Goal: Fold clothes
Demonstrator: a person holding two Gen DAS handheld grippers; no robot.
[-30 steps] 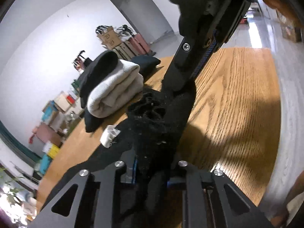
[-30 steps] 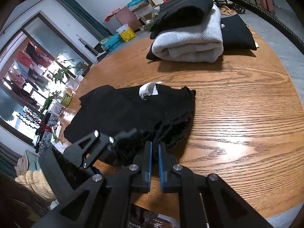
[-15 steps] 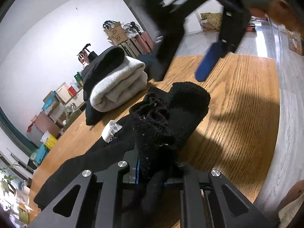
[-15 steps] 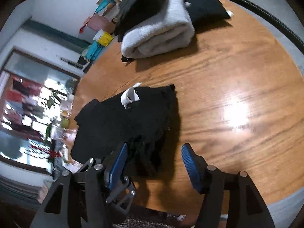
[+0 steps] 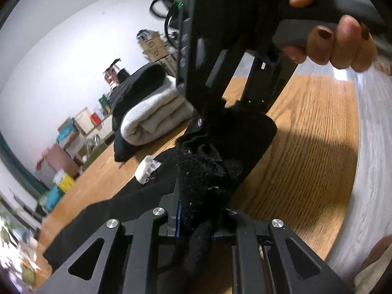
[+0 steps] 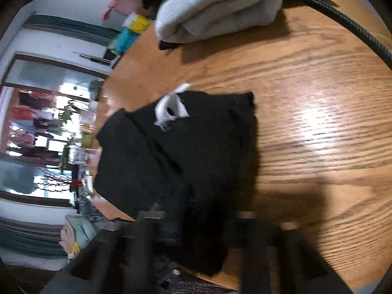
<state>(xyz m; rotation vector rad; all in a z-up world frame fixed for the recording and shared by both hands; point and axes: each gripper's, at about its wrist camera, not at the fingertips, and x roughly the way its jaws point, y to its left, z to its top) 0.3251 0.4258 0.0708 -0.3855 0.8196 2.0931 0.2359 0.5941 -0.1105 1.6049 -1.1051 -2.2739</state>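
Observation:
A black garment (image 5: 220, 152) with a white label (image 5: 147, 169) lies on the round wooden table (image 5: 306, 134). My left gripper (image 5: 203, 210) is shut on a bunched fold of it, lifted a little off the wood. In the left wrist view the right gripper (image 5: 227, 112), held by a hand (image 5: 338, 41), comes down from above onto the far end of that fold. In the blurred right wrist view the right gripper (image 6: 201, 218) stands open, its fingers straddling the near edge of the black garment (image 6: 196, 147), whose label (image 6: 171, 107) faces up.
A stack of folded clothes sits further back on the table: a pale grey knit (image 5: 152, 120) (image 6: 215, 12) with a black piece (image 5: 139, 83) on top. A black cable (image 6: 318, 5) crosses the right wrist view. Bare wood (image 6: 318, 73) lies right of the garment. Boxes line the wall.
The right gripper went from shut to open, let go of the garment's edge, lifted, then came back down over the fold. The left gripper kept its hold.

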